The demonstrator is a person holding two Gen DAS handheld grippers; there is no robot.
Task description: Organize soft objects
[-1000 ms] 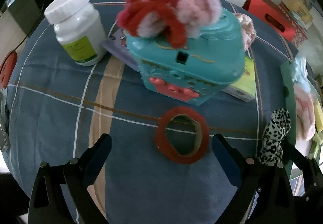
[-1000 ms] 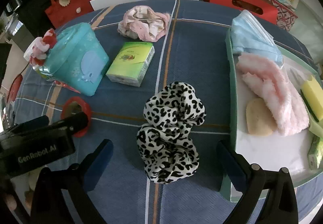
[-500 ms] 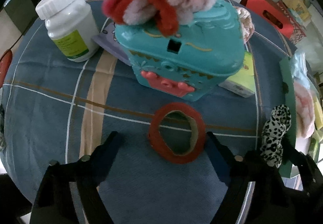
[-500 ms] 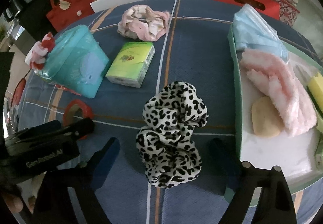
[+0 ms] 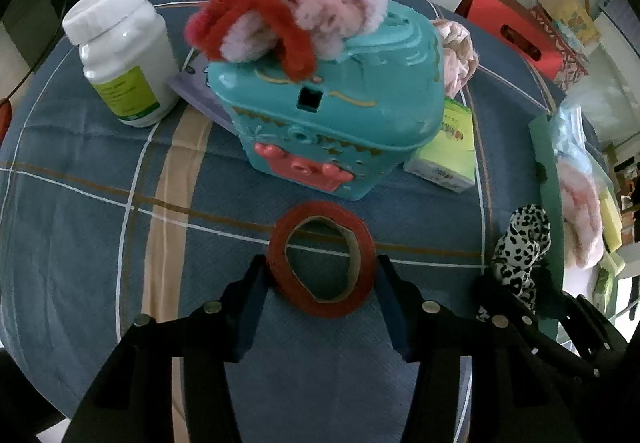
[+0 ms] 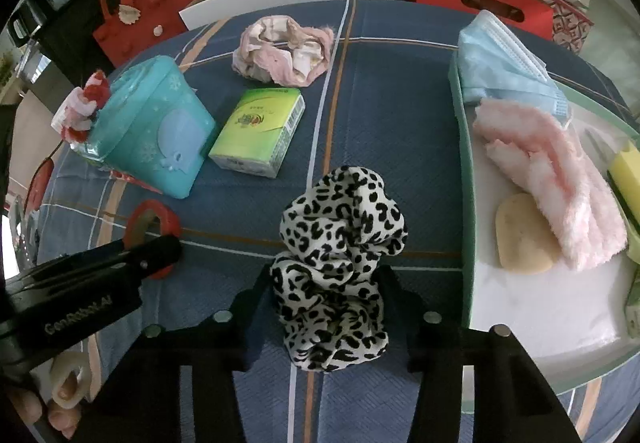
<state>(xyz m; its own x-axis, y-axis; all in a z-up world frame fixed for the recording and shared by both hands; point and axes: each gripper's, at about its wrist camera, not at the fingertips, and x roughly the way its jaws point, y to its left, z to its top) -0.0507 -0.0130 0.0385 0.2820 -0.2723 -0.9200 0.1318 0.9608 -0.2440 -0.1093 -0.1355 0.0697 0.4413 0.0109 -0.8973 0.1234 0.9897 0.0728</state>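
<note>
A red tape roll [image 5: 276, 263] lies on the blue checked tablecloth, between the fingers of my left gripper [image 5: 322, 267]. Its jaws are closing and the pads touch the roll's two sides. A leopard-print scrunchie [image 6: 340, 243] stands bunched between the fingers of my right gripper [image 6: 324, 275]. Those jaws are closing too, and the pads press on the fabric. The green-rimmed white tray [image 6: 464, 203] right of the scrunchie holds a blue face mask [image 6: 500, 63], a pink fluffy cloth [image 6: 552, 171] and a beige pad [image 6: 520, 235].
A teal box [image 5: 332, 111] with red and pink fuzzy bands [image 5: 280, 23] on top stands behind the tape. A white bottle [image 5: 120, 55] is at its left, and a green tissue pack [image 6: 256, 131] and a pink scrunchie [image 6: 284, 51] lie further back.
Both grippers' jaws have come in from wide open onto the tape roll and the leopard scrunchie. Neither hand has shifted much.
</note>
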